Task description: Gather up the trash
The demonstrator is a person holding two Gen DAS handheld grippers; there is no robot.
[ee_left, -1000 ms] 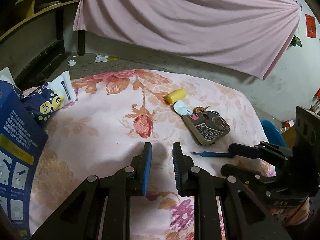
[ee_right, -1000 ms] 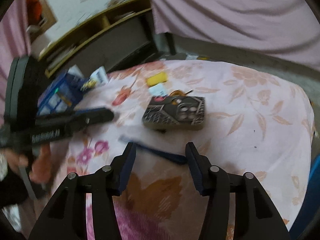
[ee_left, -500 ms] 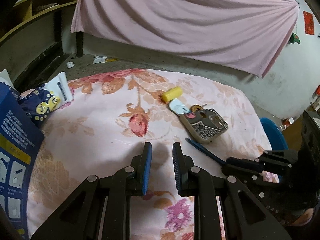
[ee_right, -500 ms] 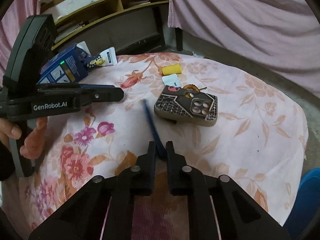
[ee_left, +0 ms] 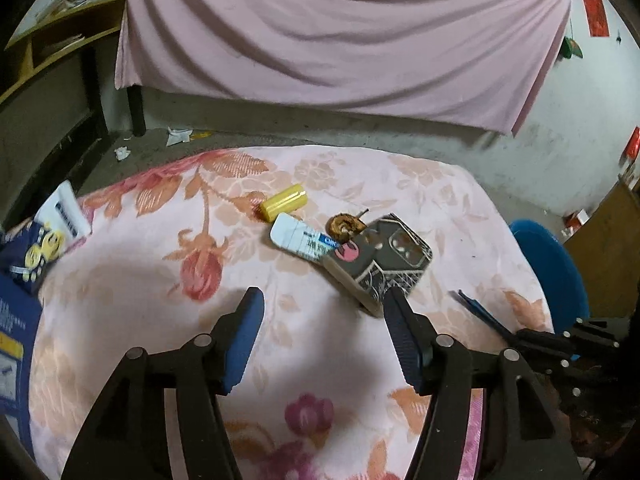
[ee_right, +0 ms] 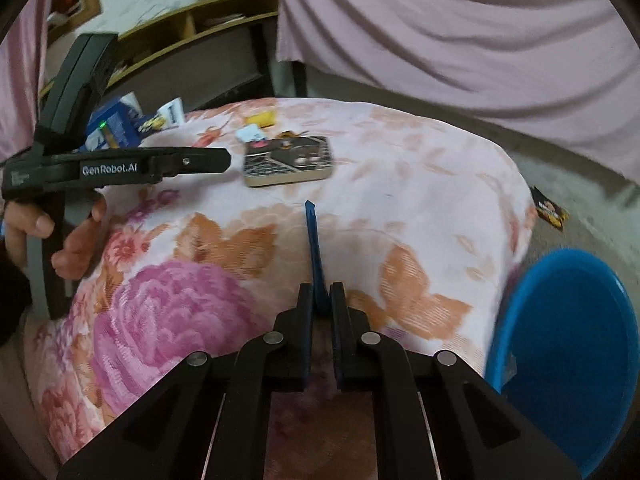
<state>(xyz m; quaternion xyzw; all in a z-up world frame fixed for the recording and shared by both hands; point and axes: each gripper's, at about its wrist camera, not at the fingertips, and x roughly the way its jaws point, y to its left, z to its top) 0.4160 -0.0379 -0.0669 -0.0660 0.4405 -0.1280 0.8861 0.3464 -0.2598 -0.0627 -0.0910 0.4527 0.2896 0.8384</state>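
Right claw (ee_right: pixel 320 300) pinches a thin blue plastic strip (ee_right: pixel 313 240) near the patterned phone case (ee_right: pixel 288 160); left claw (ee_left: pixel 324 328) is opening, empty.

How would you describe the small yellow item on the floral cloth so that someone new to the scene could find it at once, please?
Start at the table under the pink floral cloth and find the patterned phone case near its middle. Just beyond it lies a white-and-blue tube, and beside that tube, on the far side, lies the yellow cylinder. It is the only plain yellow thing there, short and lying on its side.
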